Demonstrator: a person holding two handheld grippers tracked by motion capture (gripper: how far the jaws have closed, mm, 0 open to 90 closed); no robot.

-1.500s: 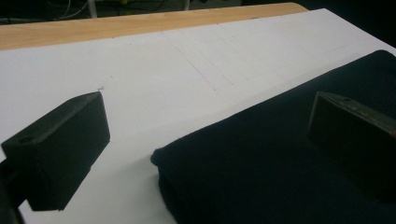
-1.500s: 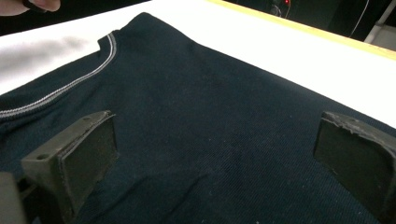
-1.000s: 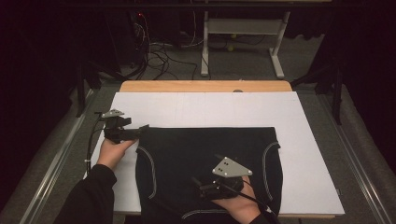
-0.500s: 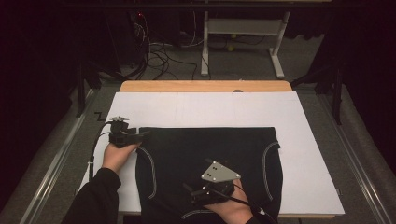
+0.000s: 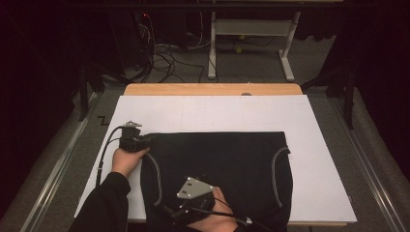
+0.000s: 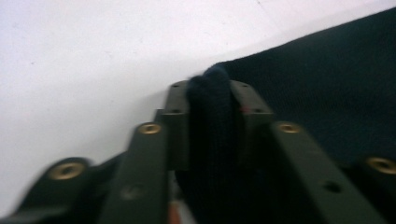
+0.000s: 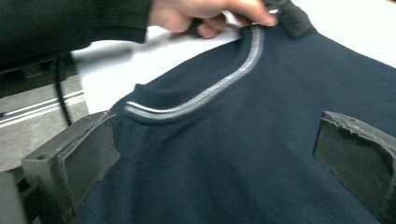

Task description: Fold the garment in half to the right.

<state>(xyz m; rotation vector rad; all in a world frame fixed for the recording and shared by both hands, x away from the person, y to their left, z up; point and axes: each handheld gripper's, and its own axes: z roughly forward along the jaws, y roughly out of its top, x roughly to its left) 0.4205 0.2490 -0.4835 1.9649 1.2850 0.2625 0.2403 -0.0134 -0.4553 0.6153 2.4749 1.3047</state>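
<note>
A dark navy garment (image 5: 217, 164) with grey-white piping (image 5: 155, 174) lies flat on a white sheet (image 5: 217, 111). My left gripper (image 5: 145, 140) is at the garment's far left corner. In the left gripper view its jaws have just been closing, and the left gripper (image 6: 212, 98) now pinches a fold of navy fabric (image 6: 210, 116). My right gripper (image 5: 175, 212) hovers over the garment's near left part, by the front edge. In the right gripper view the right gripper (image 7: 215, 144) is open, with the garment (image 7: 261, 140) and its piping (image 7: 205, 93) spread under the jaws.
The sheet covers a wooden table whose far edge (image 5: 212, 89) shows. Beyond it are floor cables (image 5: 164, 53) and a metal stand (image 5: 251, 29). The right gripper view shows the person's left hand (image 7: 205, 14) on the garment's corner and a table rail (image 7: 37, 114).
The left gripper has slid right onto the garment's corner and closed on the fabric. The right gripper has moved left along the garment's near edge.
</note>
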